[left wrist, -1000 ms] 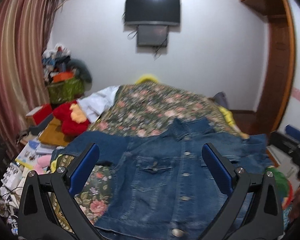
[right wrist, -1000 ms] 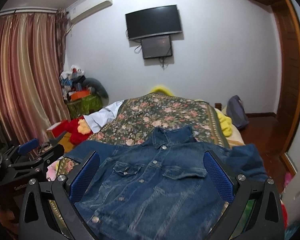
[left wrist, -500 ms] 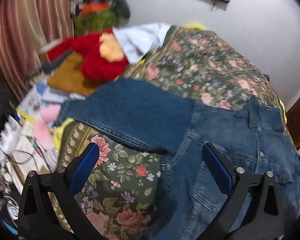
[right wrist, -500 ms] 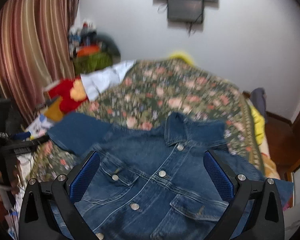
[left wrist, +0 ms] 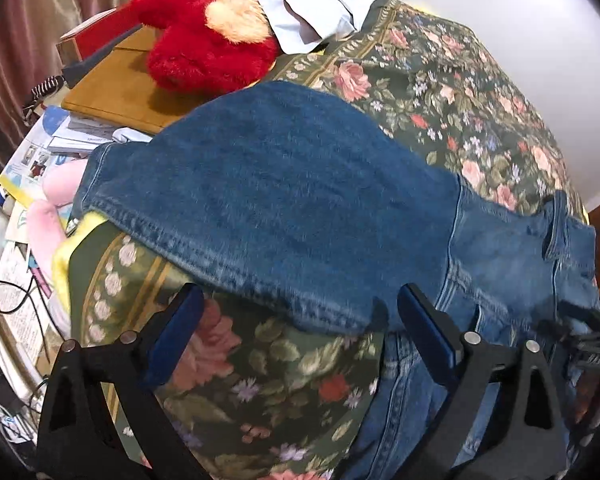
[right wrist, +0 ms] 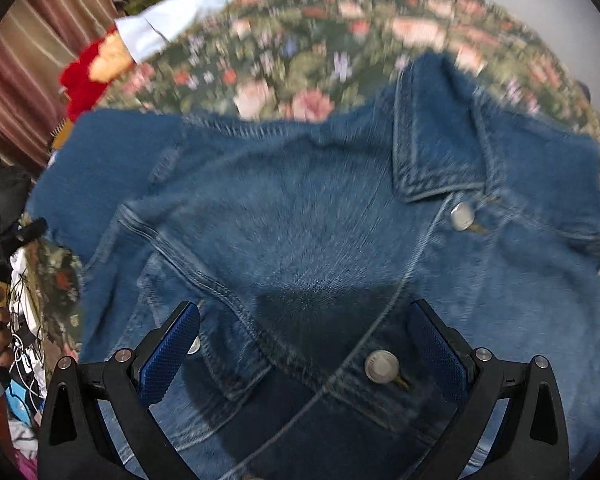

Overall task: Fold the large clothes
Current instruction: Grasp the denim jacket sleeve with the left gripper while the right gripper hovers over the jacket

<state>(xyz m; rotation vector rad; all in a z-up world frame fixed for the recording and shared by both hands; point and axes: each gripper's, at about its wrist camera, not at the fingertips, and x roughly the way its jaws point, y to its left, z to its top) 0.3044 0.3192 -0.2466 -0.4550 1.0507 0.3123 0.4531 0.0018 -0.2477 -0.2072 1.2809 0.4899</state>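
- Denim fills the left wrist view: the jacket (left wrist: 300, 200) lies on the floral bedspread (left wrist: 440, 88), its sleeve (left wrist: 236, 184) stretching ahead and leftward of the left gripper (left wrist: 296, 320), whose jaws stand wide apart, holding nothing, just over the sleeve's lower seam.
- Beyond the sleeve sits a red plush toy (left wrist: 204, 52).
- Right wrist view, blurred: the right gripper (right wrist: 304, 344) hovers spread wide and empty above the jacket's buttoned front, collar (right wrist: 440, 140) ahead.

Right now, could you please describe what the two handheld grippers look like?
Both match: the left gripper and right gripper have black angular frames with triangular cutouts and silver screws, each carrying two flat blue fingers with a textured grip surface.
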